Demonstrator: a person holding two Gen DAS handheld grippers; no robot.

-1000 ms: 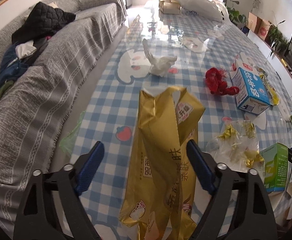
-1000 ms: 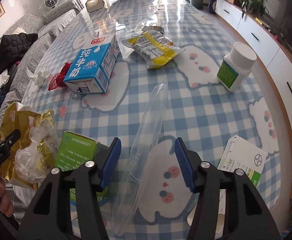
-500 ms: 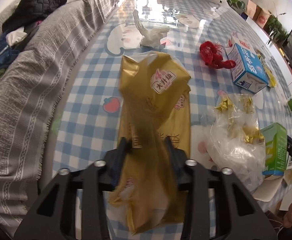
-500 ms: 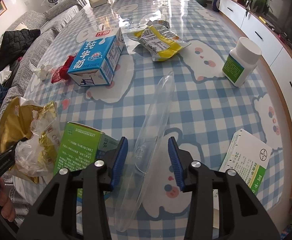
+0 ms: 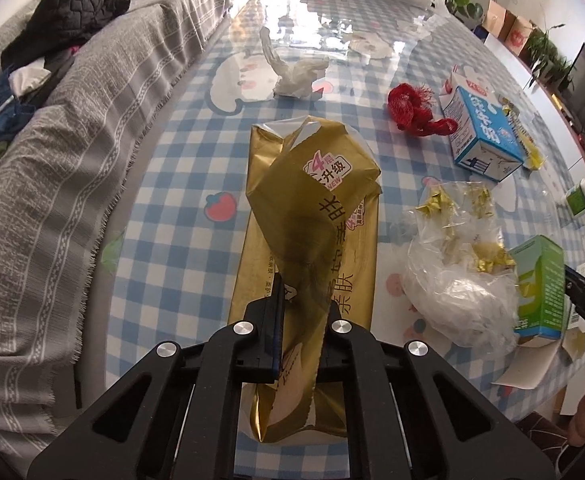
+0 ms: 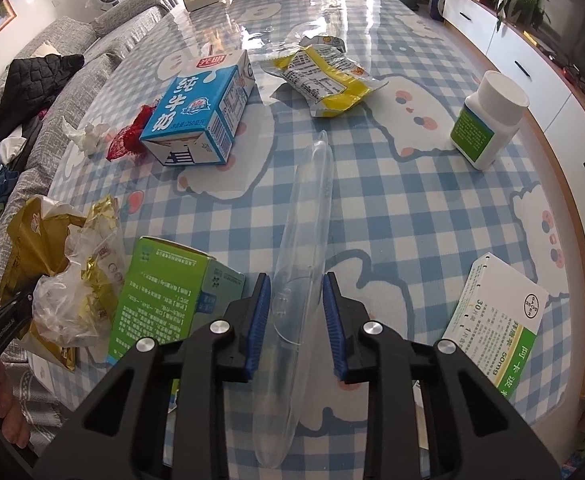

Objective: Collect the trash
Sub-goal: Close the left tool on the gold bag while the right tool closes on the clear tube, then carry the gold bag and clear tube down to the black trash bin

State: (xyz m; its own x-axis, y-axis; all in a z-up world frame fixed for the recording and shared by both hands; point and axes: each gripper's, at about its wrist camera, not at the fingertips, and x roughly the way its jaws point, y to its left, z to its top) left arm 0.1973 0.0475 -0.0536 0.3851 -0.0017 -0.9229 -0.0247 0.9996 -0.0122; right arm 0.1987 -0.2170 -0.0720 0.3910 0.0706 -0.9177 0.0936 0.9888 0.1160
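Observation:
A crumpled gold wrapper (image 5: 312, 184) lies lengthwise on the checked tablecloth, its near end pulled up. My left gripper (image 5: 302, 320) has its jaws closing, and the pads pinch that raised end. In the right wrist view a long clear plastic tube (image 6: 312, 208) lies on the cloth. My right gripper (image 6: 297, 320) has its jaws closing, and both blue pads press the tube's sides near its close end.
Scattered trash: blue milk carton (image 6: 200, 116), red net (image 5: 412, 110), white tissue (image 5: 296, 76), clear bag of gold foils (image 5: 452, 264), green box (image 6: 164, 300), yellow packet (image 6: 328, 76), pill bottle (image 6: 488, 120), white medicine box (image 6: 500, 320). A grey sofa (image 5: 52, 160) runs along the left edge.
Both grippers went from wide open to closed: the left onto the gold wrapper, whose top now stands bunched up, the right onto the clear tube. Neither hand shifted much.

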